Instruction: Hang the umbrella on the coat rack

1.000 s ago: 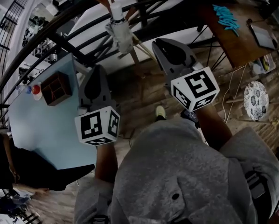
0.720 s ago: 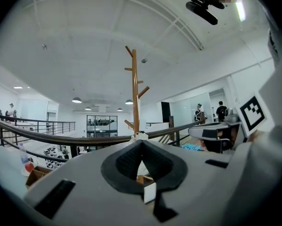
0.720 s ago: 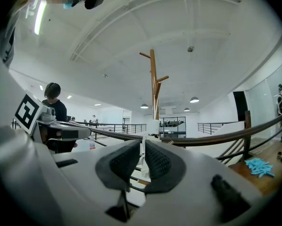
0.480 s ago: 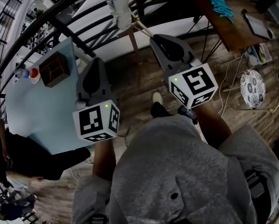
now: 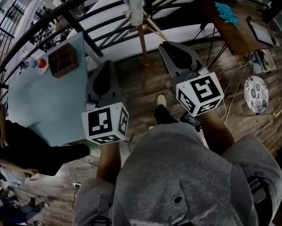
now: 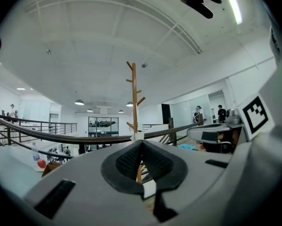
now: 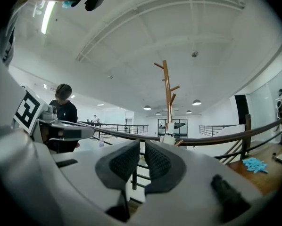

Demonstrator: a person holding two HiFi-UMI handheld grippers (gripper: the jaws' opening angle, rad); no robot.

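wooden coat rack [image 5: 142,41] ahead; left gripper [image 6: 141,144] jaws together; right gripper [image 7: 142,146] slightly apart

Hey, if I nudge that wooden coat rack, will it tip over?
Quite possibly: the coat rack is a tall, slim pole with pegs up high, so it looks top-heavy. Being wood, it should stay stiff, not flex.

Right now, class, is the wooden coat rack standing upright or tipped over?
Upright. In the left gripper view the coat rack rises as a straight vertical pole, its pegs angling upward.
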